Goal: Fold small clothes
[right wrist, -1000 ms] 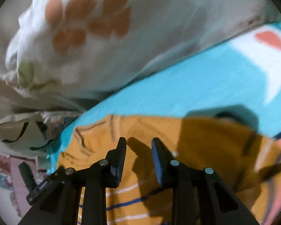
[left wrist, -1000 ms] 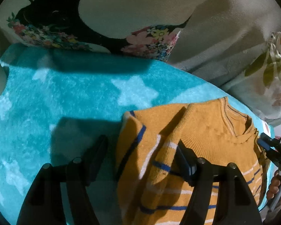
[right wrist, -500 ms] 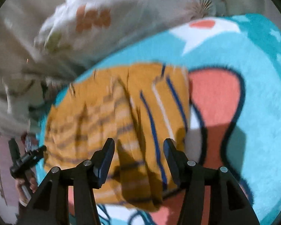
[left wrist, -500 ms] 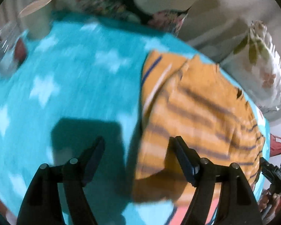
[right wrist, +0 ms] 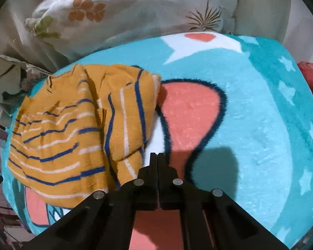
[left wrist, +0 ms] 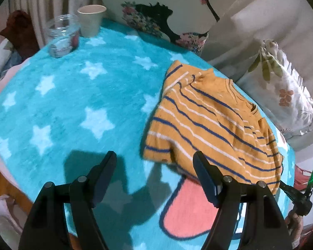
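The mustard striped sweater [left wrist: 215, 120] lies on the turquoise star blanket [left wrist: 73, 104], towards its right side in the left wrist view, with both sleeves turned in over the body. So the side folds look done; a last fold, hem to collar, seems left. The left gripper [left wrist: 154, 177] hovers just short of the near hem, jaws wide and empty. The right gripper [right wrist: 157, 160] has its jaws pressed together on nothing. A glass jar [left wrist: 62, 35] and a paper cup [left wrist: 90, 21] stand at the far left.
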`<state>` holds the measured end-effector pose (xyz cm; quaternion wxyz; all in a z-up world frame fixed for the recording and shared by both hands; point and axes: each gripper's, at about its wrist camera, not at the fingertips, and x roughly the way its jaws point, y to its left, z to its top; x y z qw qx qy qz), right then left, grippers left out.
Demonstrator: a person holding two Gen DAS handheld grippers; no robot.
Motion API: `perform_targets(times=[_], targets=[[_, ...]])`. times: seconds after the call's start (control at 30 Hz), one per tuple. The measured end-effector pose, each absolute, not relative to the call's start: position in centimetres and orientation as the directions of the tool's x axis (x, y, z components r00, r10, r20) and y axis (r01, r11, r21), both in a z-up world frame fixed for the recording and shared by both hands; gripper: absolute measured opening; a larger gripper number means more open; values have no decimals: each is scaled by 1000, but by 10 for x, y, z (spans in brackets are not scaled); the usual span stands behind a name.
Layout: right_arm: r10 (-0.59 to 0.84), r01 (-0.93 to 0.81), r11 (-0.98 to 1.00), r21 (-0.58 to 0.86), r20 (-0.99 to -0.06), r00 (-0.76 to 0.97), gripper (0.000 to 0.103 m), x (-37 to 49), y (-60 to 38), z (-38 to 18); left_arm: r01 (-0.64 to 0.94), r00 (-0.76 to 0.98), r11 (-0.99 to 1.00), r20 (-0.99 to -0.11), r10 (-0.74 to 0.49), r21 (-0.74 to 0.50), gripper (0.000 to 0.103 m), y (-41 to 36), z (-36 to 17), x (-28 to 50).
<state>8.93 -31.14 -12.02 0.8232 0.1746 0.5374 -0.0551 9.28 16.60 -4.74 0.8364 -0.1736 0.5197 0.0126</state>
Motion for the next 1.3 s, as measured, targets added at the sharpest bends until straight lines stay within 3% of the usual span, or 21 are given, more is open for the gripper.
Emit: perform_targets(times=[0.13,0.27,0.3,0.53,0.8,1.0,1.3], targets=[[172,300,891,340,-865,471,4,77,-329,-109,-225,476,949,-875,-92,-222,74,164,-35,75],[161,271,903,334,-846,509,32,71,-322,-98,-233,506,965,-862,18,-116,74,157,-17,58],[165,265,901,343,-837,522,34,68,-321,-96,-233,511,968,-859,36,-98,74,156,-14,55],[178,181,927,329,-809,561,34,63,-286,-73,-211,550,976,-831,78,-48,77,150,7,47],[94,165,959,232,-805,586,52,56,-248,-40,-114,570,993,-820,48,-21,77,151,15,67],[99,139,968,207,-830,550,54,74,-185,-36,-71,581,998,-813,42,1,81,177,25,78],[147,37,981,191,-854,500,58,105,-68,-47,-29,548,998,-836,-35,-60,82,229,13,95]])
